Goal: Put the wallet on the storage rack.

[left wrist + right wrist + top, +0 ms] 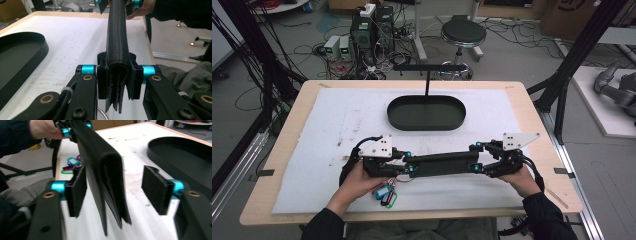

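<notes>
**Two claws, one long black pouch**

A big white mat (337, 150) covers the table. A black tray (427, 113) sits well behind. The long black pouch (439, 163) hangs between both claws, above the mat. The left gripper (117, 75) squeezes one end tight. The right gripper (115, 187) is wide open around the other end. Coloured key tags (386, 194) dangle by the left hand.

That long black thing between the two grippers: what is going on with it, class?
A person holds a long black folded case lengthwise between two handheld grippers above the white mat. The left gripper is clamped on one end. The right gripper has its jaws open around the other end, one pad close against it, the other apart. A bunch of coloured key tags hangs below. A black oval tray sits behind.
</notes>
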`<state>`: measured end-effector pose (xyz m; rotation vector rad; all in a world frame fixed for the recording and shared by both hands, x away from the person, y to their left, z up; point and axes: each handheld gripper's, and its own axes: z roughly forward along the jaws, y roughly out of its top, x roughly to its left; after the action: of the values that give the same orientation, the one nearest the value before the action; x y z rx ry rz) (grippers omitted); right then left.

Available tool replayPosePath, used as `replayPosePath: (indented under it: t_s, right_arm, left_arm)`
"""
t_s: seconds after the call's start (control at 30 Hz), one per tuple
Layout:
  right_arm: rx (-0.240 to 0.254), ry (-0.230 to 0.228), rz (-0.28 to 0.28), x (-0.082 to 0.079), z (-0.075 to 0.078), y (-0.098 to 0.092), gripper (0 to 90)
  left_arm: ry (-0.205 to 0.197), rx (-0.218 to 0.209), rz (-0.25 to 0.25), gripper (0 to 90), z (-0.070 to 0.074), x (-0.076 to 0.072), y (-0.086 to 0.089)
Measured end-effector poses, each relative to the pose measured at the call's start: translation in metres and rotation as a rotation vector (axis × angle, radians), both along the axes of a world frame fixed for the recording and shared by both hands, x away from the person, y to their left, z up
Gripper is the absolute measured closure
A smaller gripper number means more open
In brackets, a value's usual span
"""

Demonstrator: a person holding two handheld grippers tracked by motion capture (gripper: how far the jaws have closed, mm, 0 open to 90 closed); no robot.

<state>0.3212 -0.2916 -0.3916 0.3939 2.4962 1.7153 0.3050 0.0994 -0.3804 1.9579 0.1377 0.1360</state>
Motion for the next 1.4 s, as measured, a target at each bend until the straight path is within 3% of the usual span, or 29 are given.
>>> replayPosePath:
  t_s: [0.07,0.2,0.37,0.5,0.53,0.57,0.67,0.83,0.9,0.93,0.97,1.1,1.4]
  right_arm:
    - [-0.009,-0.019,0.028,-0.002,0.002,0.008,55.3]
    - [-0.019,-0.049,0.047,-0.005,0.002,0.011,69.2]
    - [-0.013,-0.056,0.063,-0.005,0.004,0.012,74.0]
    - [-0.014,-0.062,0.051,-0.004,0.005,0.012,75.1]
    - [-0.014,-0.062,0.051,-0.004,0.005,0.012,75.1]
    - [-0.023,-0.067,0.034,-0.002,0.005,0.012,75.3]
    - [-0.008,-0.075,0.005,-0.001,0.006,0.01,75.3]
    - [0.014,-0.096,-0.064,0.004,0.01,0.006,75.3]
    - [0.014,-0.107,-0.132,0.01,0.013,0.003,75.3]
    - [0.014,-0.107,-0.132,0.01,0.013,0.003,75.3]
    - [0.014,-0.113,-0.173,0.015,0.014,0.003,75.3]
    - [0.012,-0.133,-0.238,0.027,0.02,0.006,75.4]
    - [-0.007,-0.152,-0.288,0.058,0.033,0.021,75.3]
  left_arm:
    - [-0.001,0.007,0.003,74.3,0.0,0.0,0.0]
    - [-0.003,0.01,0.007,74.1,0.0,0.001,0.003]
    - [-0.005,-0.016,0.026,72.7,0.0,0.002,0.005]
    - [-0.004,-0.045,0.06,56.8,0.002,0.003,0.008]
    - [-0.008,-0.049,0.077,56.8,0.002,0.003,0.01]
    - [-0.005,-0.067,0.099,47.6,0.003,0.004,0.013]
    - [-0.011,-0.093,0.16,39.9,0.006,0.004,0.025]
    - [-0.021,-0.116,0.216,35.4,0.009,0.003,0.041]
    - [-0.025,-0.125,0.251,31.0,0.009,0.001,0.051]
    - [-0.025,-0.125,0.251,29.6,0.009,0.001,0.051]
    - [-0.033,-0.131,0.266,29.4,0.009,-0.002,0.058]
    - [-0.048,-0.135,0.29,28.7,0.007,-0.009,0.069]
    - [-0.027,-0.14,0.34,28.7,-0.004,-0.021,0.08]
